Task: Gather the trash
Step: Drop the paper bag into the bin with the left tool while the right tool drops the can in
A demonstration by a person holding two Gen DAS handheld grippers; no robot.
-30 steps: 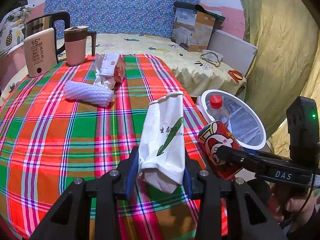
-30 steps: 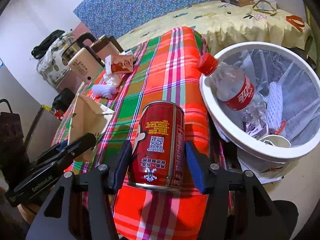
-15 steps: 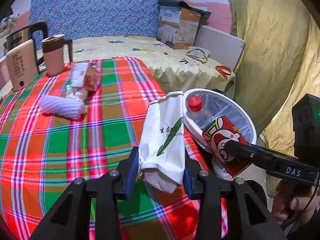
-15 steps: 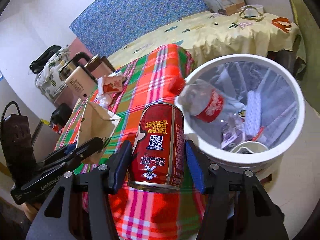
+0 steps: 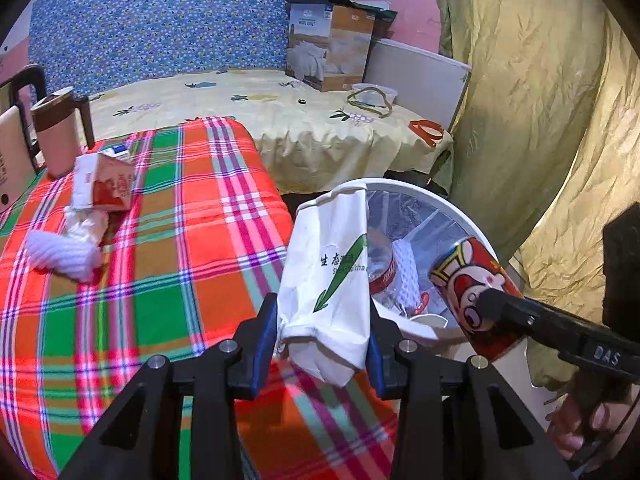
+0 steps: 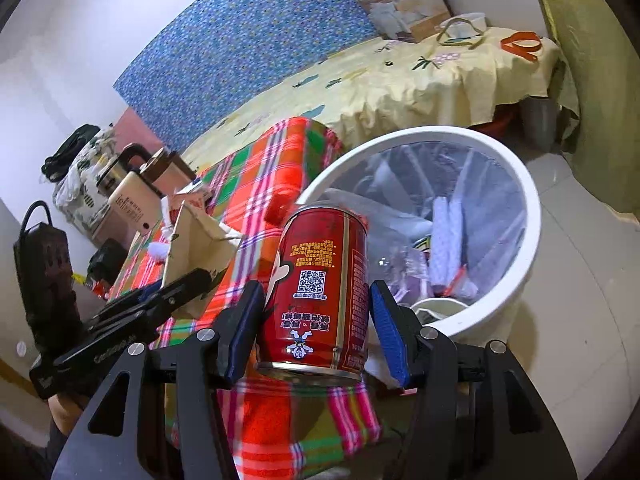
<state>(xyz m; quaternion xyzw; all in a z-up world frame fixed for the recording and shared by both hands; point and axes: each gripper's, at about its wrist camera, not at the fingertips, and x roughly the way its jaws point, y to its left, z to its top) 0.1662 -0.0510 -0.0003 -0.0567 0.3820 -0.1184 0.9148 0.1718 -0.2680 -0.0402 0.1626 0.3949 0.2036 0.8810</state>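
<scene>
Worktop (image 5: 168, 280) under bright plaid cloth, beside a yellow-sheeted bed (image 5: 280, 120). Left tongs (image 5: 322, 340) clamped on a crumpled white paper bag (image 5: 328, 280) at the worktop edge. Right tongs (image 6: 316, 320) clamped on a glossy red can (image 6: 320, 284), cylindrical, beside the round white bin (image 6: 520, 184).

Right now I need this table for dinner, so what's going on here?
A person is clearing trash with a gripper in each hand. The left gripper is shut on a white paper bag; the right gripper is shut on a red can. Both are held near the white bin beside the table, not yet dropped in. A carton and white foam wrap lie on the plaid tablecloth.
</scene>
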